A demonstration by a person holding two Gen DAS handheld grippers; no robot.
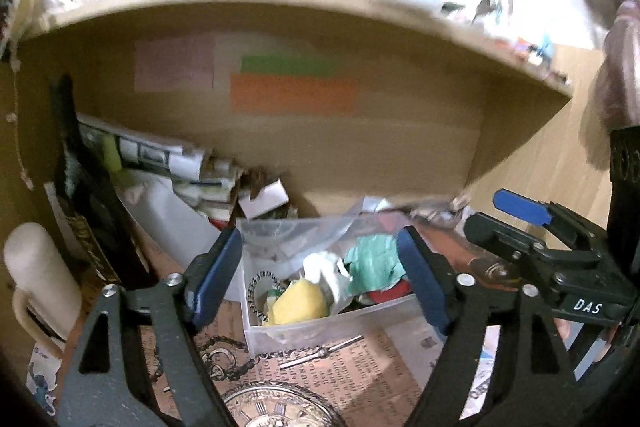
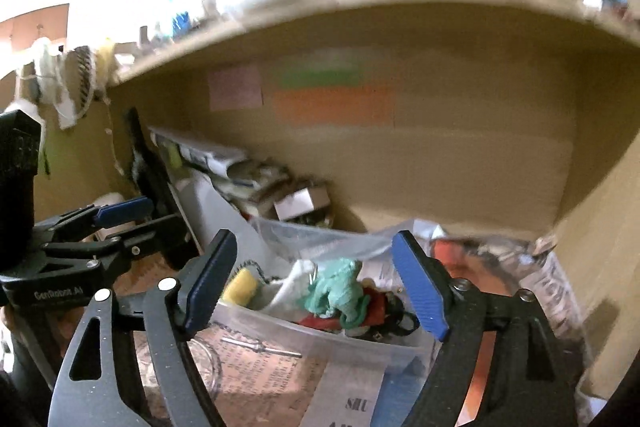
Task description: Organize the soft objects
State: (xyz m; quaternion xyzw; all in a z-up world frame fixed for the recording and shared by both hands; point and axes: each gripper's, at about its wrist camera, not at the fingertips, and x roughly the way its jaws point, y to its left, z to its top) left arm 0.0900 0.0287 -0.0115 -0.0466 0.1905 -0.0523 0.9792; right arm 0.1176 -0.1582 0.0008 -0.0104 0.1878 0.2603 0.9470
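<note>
Both grippers, left and right, hang wide open and empty over the clear bin holding the green cloth and yellow sponge, so the approach seems underway, and next comes closing on one soft piece.

Your left gripper hangs wide open over the clear plastic bin, which holds a yellow sponge and crumpled green cloth.

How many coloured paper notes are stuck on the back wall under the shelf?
3: a pale pink note at left, a green strip to its right, an orange strip directly below the green. Blur may hide others.
</note>
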